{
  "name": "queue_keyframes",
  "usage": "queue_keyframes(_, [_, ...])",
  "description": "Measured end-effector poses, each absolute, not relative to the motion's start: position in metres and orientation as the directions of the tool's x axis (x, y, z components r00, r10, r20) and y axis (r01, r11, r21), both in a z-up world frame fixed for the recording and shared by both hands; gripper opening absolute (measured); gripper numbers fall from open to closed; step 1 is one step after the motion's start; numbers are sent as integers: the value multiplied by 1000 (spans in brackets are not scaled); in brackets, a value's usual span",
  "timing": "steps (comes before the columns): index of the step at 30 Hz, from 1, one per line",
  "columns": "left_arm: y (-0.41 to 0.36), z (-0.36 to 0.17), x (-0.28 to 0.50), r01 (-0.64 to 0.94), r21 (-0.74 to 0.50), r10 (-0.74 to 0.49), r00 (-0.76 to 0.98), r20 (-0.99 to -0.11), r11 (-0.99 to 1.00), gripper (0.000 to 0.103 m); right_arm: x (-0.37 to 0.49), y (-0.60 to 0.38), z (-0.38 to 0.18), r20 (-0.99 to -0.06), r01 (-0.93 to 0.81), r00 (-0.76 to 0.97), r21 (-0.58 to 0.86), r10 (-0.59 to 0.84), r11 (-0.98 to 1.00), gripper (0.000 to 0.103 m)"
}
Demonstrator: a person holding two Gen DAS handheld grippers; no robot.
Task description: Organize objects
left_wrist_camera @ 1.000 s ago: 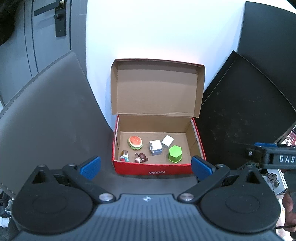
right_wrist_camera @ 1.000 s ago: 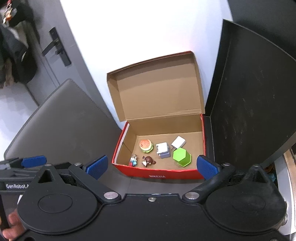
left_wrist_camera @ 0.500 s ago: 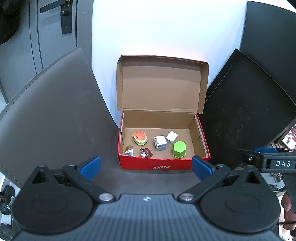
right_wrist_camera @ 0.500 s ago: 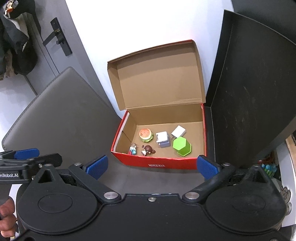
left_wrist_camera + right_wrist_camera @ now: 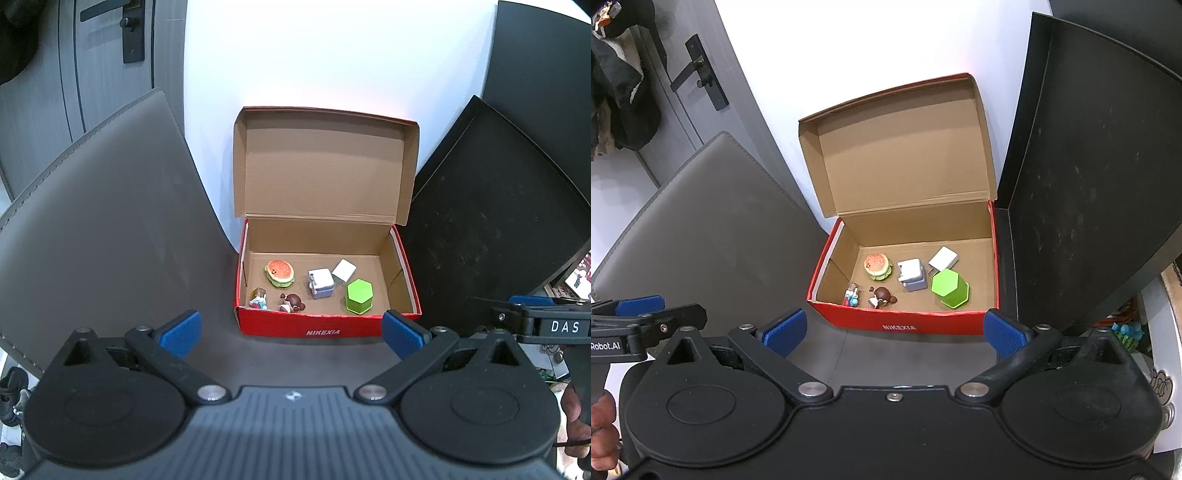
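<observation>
Left gripper: jaws spread wide, nothing between blue pads, held level above grey mat, aimed at red box, well short of it. Also seen at lower left edge of right wrist view, with part of a hand on its grip.
Right gripper: same pose, jaws wide apart, empty, pointed at box front from slightly right and higher. Seen at right edge of left wrist view; jaw gap not readable from there. Part of a hand below it.

Writing:
- "NIKEXIA" in white on box front wall.
- "DAS" on right gripper body, rest cut off.
- "Robot.AI" on left gripper body, start cut off.

Box: sits on mat against white wall, lid flipped up and standing open, black panel just beside it on the right.

Count inside box, all on cardboard floor:
- 1 burger toy, back left
- 1 small figure, front left corner, detail too small to tell
- 1 brown figure, front, just right of small figure
- 1 pale blue-white cube, centre
- 1 white block, behind cube, touching or nearly so
- 1 green hexagonal block, front right

Total 6 items, 2 grippers, 1 box. Door handle in background, left.
</observation>
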State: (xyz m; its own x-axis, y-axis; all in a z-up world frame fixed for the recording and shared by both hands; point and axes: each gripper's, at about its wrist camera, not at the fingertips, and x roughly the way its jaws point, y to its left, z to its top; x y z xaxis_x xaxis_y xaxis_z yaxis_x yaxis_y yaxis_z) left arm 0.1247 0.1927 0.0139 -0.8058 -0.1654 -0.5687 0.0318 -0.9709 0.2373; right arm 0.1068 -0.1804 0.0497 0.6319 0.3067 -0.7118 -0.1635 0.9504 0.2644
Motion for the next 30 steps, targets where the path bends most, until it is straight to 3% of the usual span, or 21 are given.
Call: queue_keyframes(30, [201,21,121,20,242,-156,-815,-559,-970,103,105,-188,64,-693,-157,655,263,300,952,103])
